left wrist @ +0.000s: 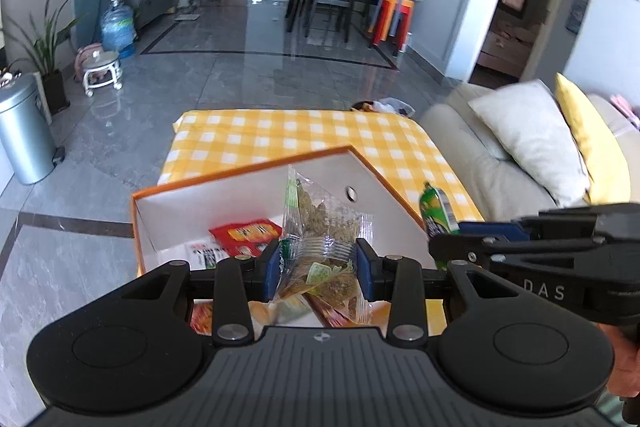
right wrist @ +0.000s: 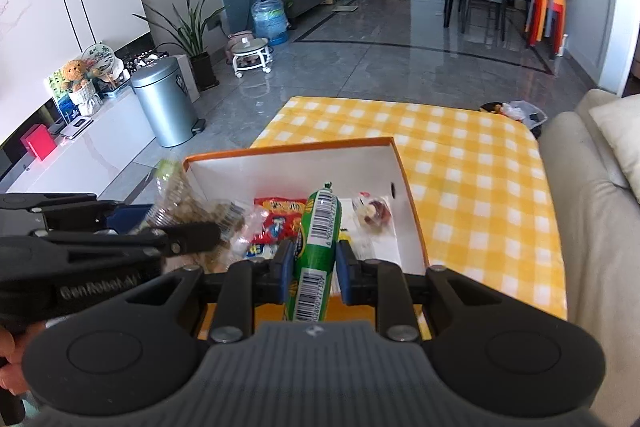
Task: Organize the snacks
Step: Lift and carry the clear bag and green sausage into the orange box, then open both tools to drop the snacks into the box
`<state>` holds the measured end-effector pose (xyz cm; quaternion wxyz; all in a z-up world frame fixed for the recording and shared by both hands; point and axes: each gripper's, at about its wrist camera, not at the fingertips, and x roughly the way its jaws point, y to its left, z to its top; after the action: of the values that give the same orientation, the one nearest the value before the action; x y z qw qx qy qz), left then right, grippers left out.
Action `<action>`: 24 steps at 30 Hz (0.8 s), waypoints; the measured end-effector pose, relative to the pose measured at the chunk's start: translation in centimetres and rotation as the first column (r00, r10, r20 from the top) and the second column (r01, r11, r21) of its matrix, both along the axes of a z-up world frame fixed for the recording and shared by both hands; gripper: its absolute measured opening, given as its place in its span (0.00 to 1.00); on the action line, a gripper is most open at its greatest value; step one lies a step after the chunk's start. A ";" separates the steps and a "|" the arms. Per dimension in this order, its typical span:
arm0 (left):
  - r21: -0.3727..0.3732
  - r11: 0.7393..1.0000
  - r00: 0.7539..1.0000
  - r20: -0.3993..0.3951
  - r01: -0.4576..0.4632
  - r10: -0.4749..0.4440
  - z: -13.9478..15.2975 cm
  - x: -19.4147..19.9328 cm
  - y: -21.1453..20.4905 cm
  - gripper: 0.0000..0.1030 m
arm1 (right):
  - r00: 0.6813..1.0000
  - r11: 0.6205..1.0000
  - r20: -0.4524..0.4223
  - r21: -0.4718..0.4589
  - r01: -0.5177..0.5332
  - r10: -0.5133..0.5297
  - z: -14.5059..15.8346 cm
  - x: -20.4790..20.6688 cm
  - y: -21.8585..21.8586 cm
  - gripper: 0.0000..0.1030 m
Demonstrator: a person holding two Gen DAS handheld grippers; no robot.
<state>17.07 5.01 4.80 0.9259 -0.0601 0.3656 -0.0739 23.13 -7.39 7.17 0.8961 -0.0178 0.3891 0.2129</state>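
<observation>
Snacks clamped in both tongs [left wrist: 317,269] [right wrist: 311,269], seemingly above the box's orange rim [right wrist: 288,149].

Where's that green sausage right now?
The green sausage is clamped in the right gripper, held above the near end of the orange box, right of the left gripper's clear packet.

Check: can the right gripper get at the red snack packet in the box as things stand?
Probably not. The right gripper is already shut on the green sausage, so its jaws are occupied. The red packet lies uncovered on the floor of the orange box, just ahead, but the sausage must go first.
</observation>
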 end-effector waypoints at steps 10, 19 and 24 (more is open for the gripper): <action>-0.119 0.993 0.990 -0.143 -0.002 -0.016 -3.2 5.8 1.8 0.41 | 0.988 0.990 -0.134 -0.112 -0.089 0.074 -4.7 9.1 2.2 0.19; -0.098 0.994 0.947 -0.312 0.041 -0.069 -8.5 8.1 0.4 0.41 | 0.955 0.923 -0.235 -0.295 -0.248 0.182 -10.5 12.6 3.9 0.19; -0.044 0.997 0.930 -0.362 0.058 -0.070 -10.2 9.0 -0.5 0.41 | 0.944 0.830 -0.235 -0.458 -0.318 0.231 -12.5 12.7 5.2 0.19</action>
<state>26.02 4.49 -5.38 0.8384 -0.0759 0.5308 -0.0976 35.87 -2.16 -5.31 0.7855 -0.2817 0.4985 0.2349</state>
